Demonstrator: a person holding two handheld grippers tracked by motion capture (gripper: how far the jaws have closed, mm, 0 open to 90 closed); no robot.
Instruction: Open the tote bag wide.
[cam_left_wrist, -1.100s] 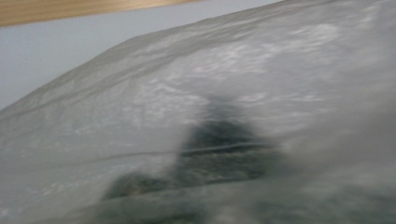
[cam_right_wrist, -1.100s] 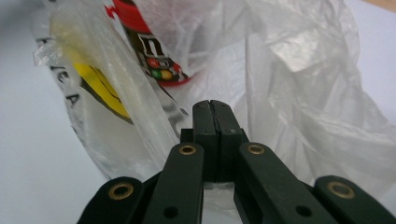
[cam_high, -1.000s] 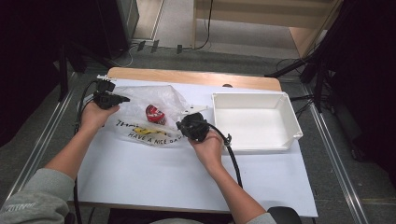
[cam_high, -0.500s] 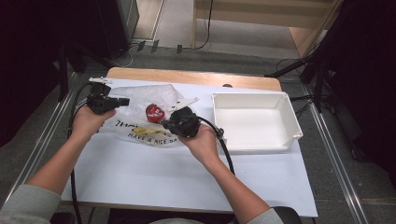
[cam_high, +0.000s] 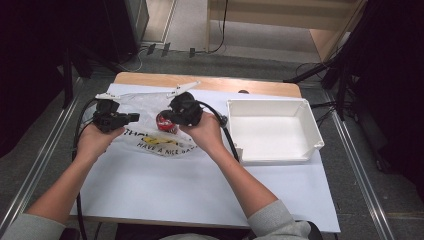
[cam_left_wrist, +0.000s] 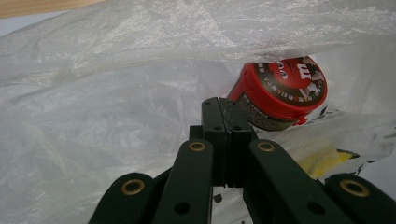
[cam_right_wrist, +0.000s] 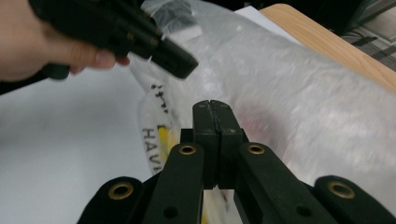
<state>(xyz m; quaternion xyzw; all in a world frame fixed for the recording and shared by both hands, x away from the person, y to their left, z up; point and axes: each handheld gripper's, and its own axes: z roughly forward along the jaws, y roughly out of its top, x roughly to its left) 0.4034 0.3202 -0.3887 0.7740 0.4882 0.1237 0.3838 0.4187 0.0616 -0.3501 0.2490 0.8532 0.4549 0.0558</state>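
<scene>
Clear crinkled plastic bag (cam_high: 150, 122) with yellow-and-black print, lying loosely on the white worktop (cam_high: 165, 185); inside, a red-lidded candy tub (cam_left_wrist: 280, 93), tipped on its side.

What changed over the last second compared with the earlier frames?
The right tool rose and swung left, over the plastic bag toward the red candy container. The left tool shifted slightly. Both tools' jaws stayed shut, gripping nothing. Bag, container and white bin kept their places.
</scene>
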